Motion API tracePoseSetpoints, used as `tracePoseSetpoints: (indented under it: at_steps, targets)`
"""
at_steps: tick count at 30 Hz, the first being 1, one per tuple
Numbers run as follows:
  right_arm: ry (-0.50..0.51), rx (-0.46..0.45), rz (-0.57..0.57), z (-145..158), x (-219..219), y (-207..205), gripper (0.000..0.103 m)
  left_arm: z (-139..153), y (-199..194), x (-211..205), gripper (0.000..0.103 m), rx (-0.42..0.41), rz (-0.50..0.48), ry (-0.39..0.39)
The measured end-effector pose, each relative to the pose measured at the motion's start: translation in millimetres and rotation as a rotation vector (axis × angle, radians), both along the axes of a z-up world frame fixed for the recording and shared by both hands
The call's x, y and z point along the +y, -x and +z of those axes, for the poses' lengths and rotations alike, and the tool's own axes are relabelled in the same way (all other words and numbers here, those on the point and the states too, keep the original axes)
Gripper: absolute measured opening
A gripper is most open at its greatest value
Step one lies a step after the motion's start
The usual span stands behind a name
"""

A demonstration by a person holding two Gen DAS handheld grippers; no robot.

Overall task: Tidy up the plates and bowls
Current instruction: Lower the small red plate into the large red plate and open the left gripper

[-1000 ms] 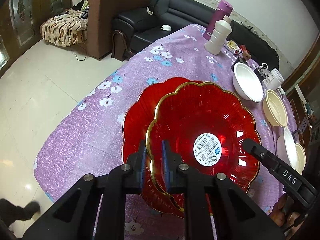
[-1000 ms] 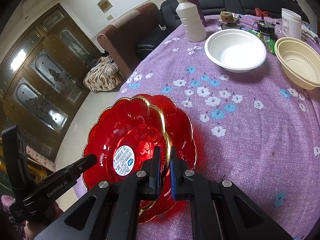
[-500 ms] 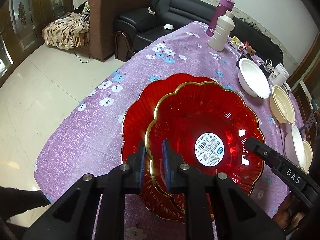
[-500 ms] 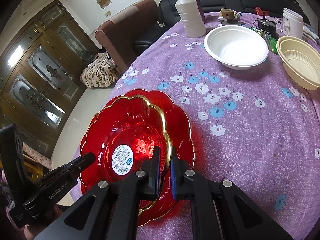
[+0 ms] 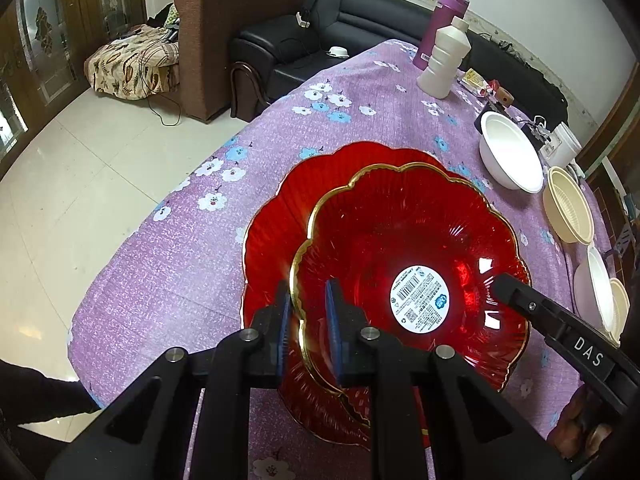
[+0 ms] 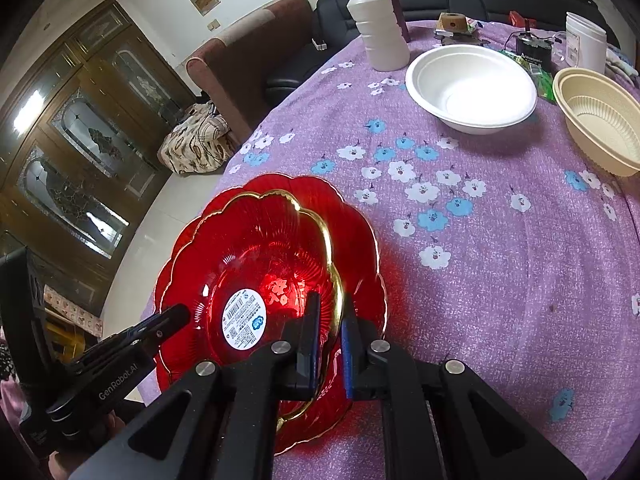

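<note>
Little has changed since a second ago: both grippers stay put on the upper red plate (image 5: pixel 400 240), though in the left wrist view the plates now sit a bit lower and the far bottles more in frame. The left gripper (image 5: pixel 307 320) straddles the gold rim at the plate's near-left edge, jaws narrow and pinching it; the right gripper (image 6: pixel 329 332) is clamped tight on the opposite rim. That plate sits on a second red plate (image 5: pixel 272 232), offset so the lower one peeks out on the left, on the purple flowered bench (image 6: pixel 500 248). The lower plate's near edge is hidden behind the gripper bodies; the sticker text on the upper plate is unreadable. A white bowl (image 6: pixel 472 88) and a cream bowl (image 6: pixel 600 116) stand well apart at the far side, the cream one cut off by the frame edge. More bowls at the right edge of the left wrist view are half cropped.
</note>
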State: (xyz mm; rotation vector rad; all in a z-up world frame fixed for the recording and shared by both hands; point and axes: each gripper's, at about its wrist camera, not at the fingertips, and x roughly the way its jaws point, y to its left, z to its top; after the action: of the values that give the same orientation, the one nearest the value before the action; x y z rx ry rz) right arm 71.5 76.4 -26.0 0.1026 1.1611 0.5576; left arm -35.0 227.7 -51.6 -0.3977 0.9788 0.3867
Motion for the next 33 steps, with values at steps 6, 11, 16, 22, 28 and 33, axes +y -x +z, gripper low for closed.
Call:
tracePoseSetpoints:
  at_steps: [6, 11, 16, 22, 28, 33]
  targets:
    - [0.030, -0.015, 0.009, 1, 4, 1, 0.009, -1, 1, 0, 0.015, 0.003, -0.002, -0.005]
    - [0.037, -0.018, 0.015, 1, 8, 2, 0.009, -3, 1, 2, 0.015, 0.009, 0.002, -0.004]
    - [0.058, -0.026, 0.028, 1, 10, 3, 0.014, -5, -1, -1, 0.016, 0.024, 0.007, -0.014]
    - [0.054, -0.022, 0.029, 0, 9, 4, 0.016, -5, 0, 0, 0.016, 0.016, 0.022, 0.001]
    - [0.040, -0.061, 0.051, 12, 10, 11, 0.056, 5, 4, -3, 0.059, -0.023, 0.003, 0.051]
    - [0.028, -0.088, 0.056, 24, 6, 17, 0.076, 19, 11, -6, 0.074, -0.072, 0.016, 0.067]
